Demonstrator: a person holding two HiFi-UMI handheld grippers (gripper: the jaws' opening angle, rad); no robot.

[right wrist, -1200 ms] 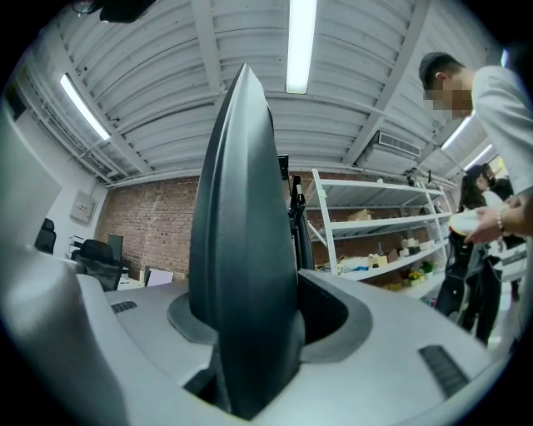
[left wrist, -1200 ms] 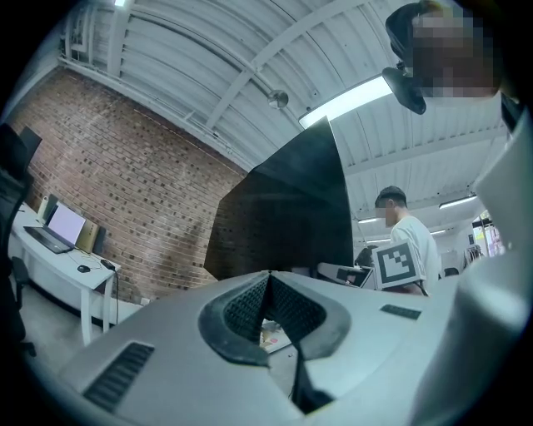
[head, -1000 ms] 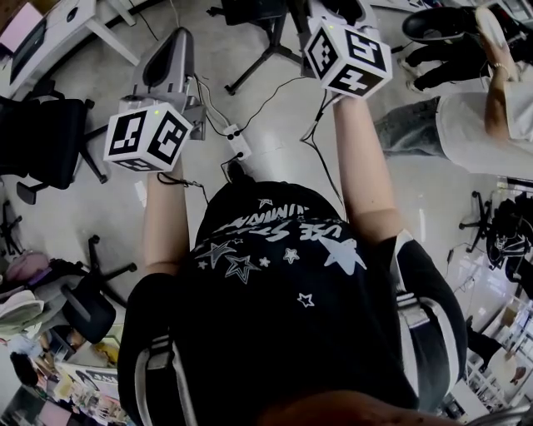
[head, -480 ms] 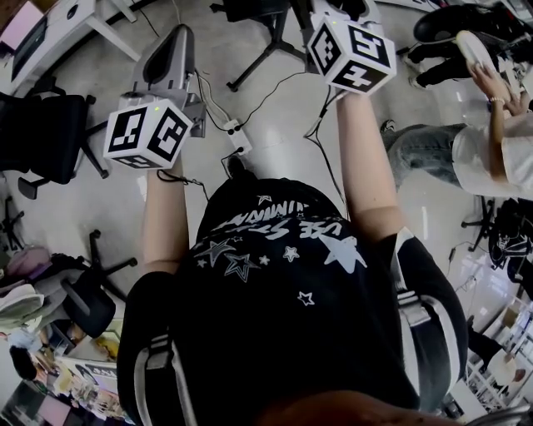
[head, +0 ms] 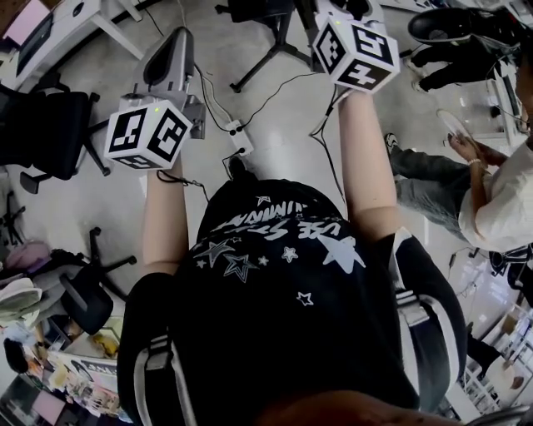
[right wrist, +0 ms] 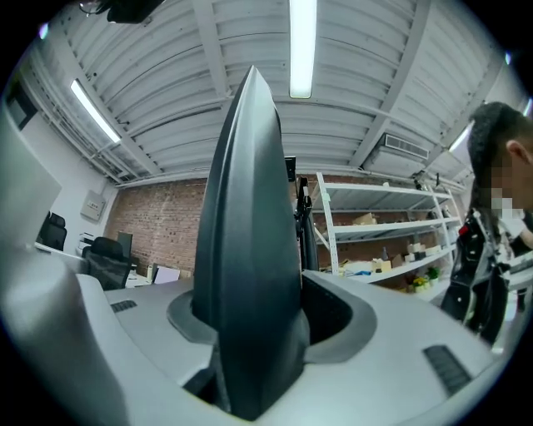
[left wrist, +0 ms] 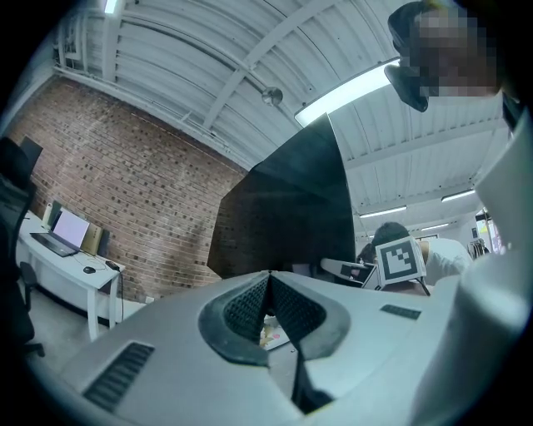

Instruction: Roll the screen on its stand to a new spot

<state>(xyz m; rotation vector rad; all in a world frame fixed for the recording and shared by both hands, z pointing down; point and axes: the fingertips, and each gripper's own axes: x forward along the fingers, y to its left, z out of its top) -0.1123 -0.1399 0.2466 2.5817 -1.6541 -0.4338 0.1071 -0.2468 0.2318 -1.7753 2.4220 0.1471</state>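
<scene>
The screen [right wrist: 248, 225] is a dark panel seen edge-on in the right gripper view, rising between the jaws. My right gripper [right wrist: 250, 299] is shut on that edge; in the head view its marker cube [head: 360, 53] is held high at the top. In the left gripper view the screen [left wrist: 287, 208] is a dark slab ahead and to the right, apart from the jaws. My left gripper [left wrist: 268, 281] is shut, pads meeting with nothing seen between them. In the head view my left gripper [head: 171, 46] points forward over the floor. The stand is hidden.
A power strip [head: 238, 139] with trailing cables lies on the floor between my arms. Office chairs [head: 50, 137] stand at the left and ahead [head: 266, 25]. A seated person [head: 491, 195] is close on the right. White shelves [right wrist: 379, 237] and a brick wall [left wrist: 125, 191] lie beyond.
Both marker cubes have crept slightly forward. The person at the right has shifted down and nearer in the head view, arm lowered.
</scene>
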